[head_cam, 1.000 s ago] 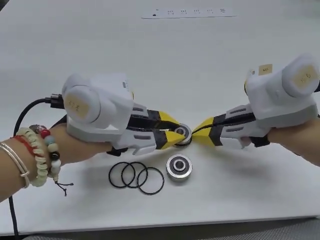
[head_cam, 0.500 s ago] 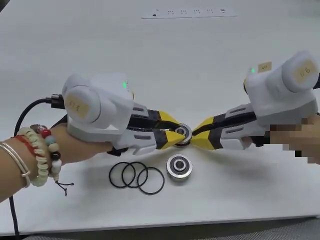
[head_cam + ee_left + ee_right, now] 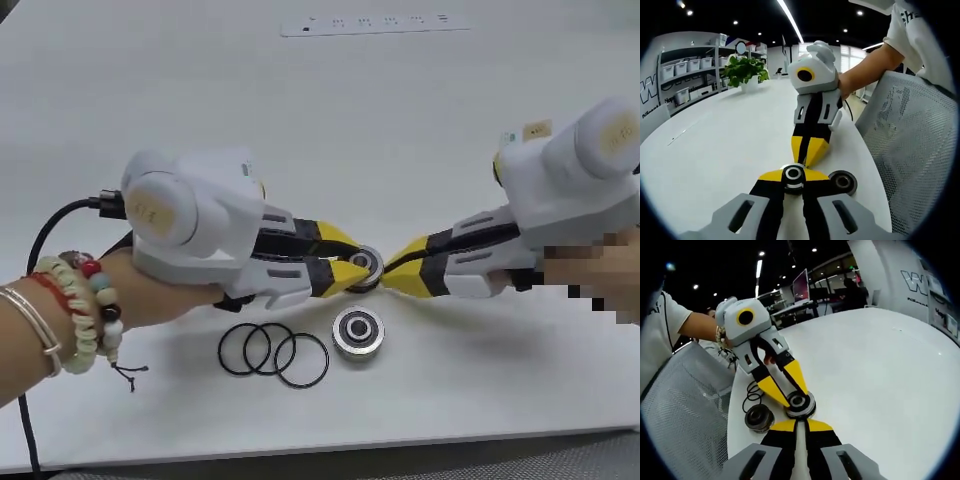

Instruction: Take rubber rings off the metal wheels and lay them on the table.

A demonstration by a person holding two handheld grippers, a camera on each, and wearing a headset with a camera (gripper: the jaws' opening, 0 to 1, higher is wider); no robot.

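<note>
Near the front edge of the white table (image 3: 300, 120), the left gripper (image 3: 351, 270) clamps a small silver metal wheel (image 3: 366, 263), the right gripper (image 3: 390, 270) pressing its jaws together at the rim — ring-stripping in hand — next, likely an outward pull, then down beside three black rubber rings (image 3: 272, 352).

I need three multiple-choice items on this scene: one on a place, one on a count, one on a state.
1. In the head view, the free metal wheel lies: A) right of the rubber rings B) left of them C) inside one.
2. Rubber rings on the table: A) one B) three C) five.
3. The left gripper is: A) wide open B) shut on the held wheel C) lying flat.
Key: A, it sits beside the rightmost ring; B, three black loops overlap; B, its yellow fingers clamp the wheel.
</note>
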